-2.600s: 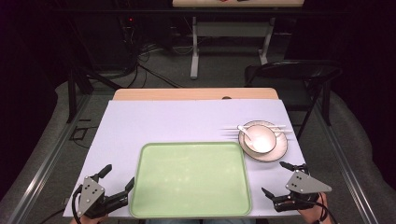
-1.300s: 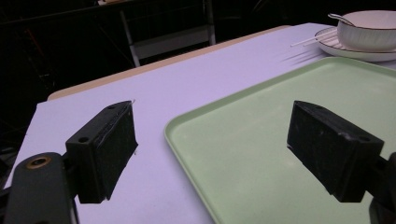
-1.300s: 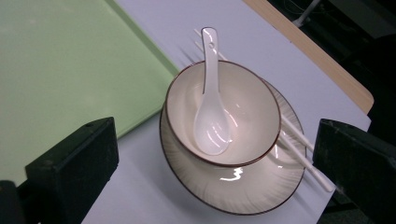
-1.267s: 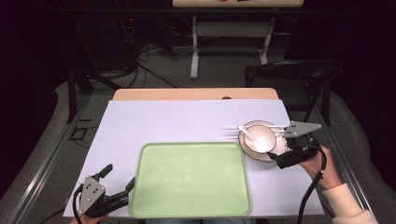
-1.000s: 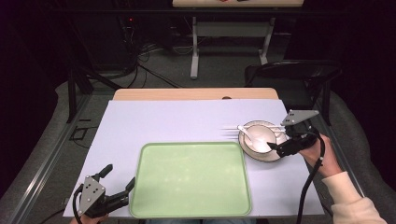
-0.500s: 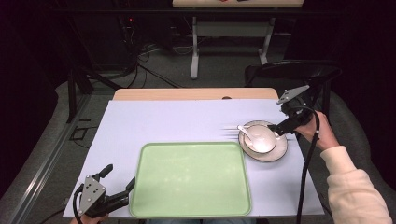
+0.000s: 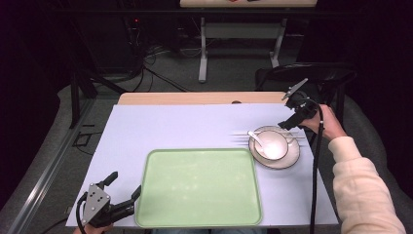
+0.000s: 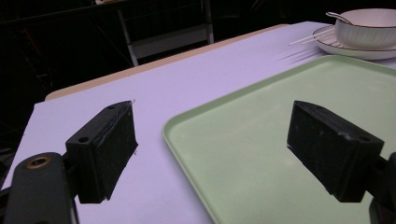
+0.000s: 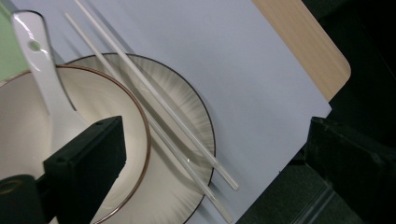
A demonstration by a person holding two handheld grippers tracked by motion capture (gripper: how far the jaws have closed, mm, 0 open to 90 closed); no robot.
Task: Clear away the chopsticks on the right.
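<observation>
Dark floor, trailing cables and a black chair (image 7: pixel 311 78) surround a wooden table (image 7: pixel 195 98) covered by a pale lilac sheet (image 7: pixel 170 126). On the sheet lies a light green tray (image 7: pixel 199 187), bare inside, and just beside its far right corner stands a plate (image 7: pixel 292 157) carrying a white bowl (image 7: pixel 271 146) with a white spoon (image 7: pixel 256 138) resting in it, handle leaning over the rim toward the tray. From the high view a pair of white chopsticks (image 7: pixel 241 133) appears as thin lines running across the plate's far side; the right gripper view makes plain that they lie side by side on the plate's rim behind the bowl, tips reaching past it onto the sheet. The right gripper (image 7: pixel 288 122) hangs above the plate's far right edge, its jaws spread wide with nothing between them, one over the bowl and the other beyond the table's corner. The left gripper (image 7: pixel 124 191) sits at the near left of the table, jaws likewise spread and holding nothing; its own view shows one jaw over the sheet and one over the tray's near left corner.
</observation>
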